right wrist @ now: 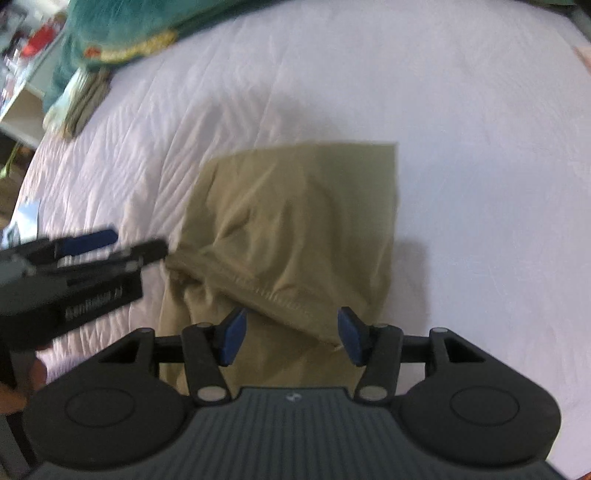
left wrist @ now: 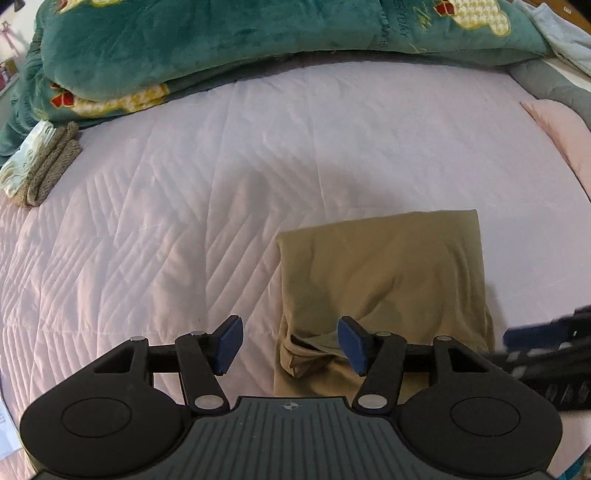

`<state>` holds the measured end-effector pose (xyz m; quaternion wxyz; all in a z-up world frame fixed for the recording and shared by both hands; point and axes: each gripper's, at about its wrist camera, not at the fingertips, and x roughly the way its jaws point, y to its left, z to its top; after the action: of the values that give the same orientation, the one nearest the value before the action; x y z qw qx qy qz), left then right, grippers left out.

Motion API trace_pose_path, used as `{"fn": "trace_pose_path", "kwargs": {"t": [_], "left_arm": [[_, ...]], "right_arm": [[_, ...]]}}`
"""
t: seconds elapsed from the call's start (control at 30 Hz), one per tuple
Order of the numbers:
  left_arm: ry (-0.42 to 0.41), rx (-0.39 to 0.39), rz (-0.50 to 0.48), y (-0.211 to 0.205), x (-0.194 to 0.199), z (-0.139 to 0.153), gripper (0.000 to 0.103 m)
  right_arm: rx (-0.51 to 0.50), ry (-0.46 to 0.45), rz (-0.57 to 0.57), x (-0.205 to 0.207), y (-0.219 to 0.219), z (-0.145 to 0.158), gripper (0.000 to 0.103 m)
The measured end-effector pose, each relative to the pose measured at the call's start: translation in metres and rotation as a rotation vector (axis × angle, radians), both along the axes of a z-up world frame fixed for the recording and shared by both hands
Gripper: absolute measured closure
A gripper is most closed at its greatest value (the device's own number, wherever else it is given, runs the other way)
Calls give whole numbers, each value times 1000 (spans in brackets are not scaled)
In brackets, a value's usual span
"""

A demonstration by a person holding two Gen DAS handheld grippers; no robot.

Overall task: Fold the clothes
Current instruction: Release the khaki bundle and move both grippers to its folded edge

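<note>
A khaki garment [left wrist: 388,266] [right wrist: 295,206] lies folded into a rough rectangle on the pale pink quilted bedspread [left wrist: 166,192] [right wrist: 461,147], with a stitched hem running across its near part. My left gripper [left wrist: 291,343] is open just above the garment's near left corner, and its pads grip nothing. Over the garment's near edge my right gripper [right wrist: 291,336] is open too, with cloth below it but not pinched. Each gripper shows blurred in the other's view: the right gripper [left wrist: 546,343] at the right edge, the left gripper [right wrist: 110,243] at the left.
A teal plush blanket [left wrist: 221,44] [right wrist: 122,22] is heaped along the far side of the bed. A brown knitted item [left wrist: 48,166] lies at the far left and a pink pillow [left wrist: 561,129] at the right. A shelf [right wrist: 22,107] stands beyond the bed's left edge.
</note>
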<state>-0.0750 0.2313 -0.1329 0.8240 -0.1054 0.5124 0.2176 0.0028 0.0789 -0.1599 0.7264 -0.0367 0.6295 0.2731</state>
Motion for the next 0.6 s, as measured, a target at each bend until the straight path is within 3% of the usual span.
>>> {"fn": "trace_pose_path", "kwargs": {"t": [0.17,0.3,0.43,0.6], "left_arm": [[-40,-86,148,43,31,-5,43],[51,-119,149,66,75,-22,43],[120,-209,177,82,101,-45,43],[171,-200,232,90,108,-59,43]], "right_arm": [[39,13,-148,45,-11,-1,48],[43,66,-250,92,-8,-15,48],[-24,184,-277,122,5,-39,48],[-91,190,-258,131,17,-49,48]]}}
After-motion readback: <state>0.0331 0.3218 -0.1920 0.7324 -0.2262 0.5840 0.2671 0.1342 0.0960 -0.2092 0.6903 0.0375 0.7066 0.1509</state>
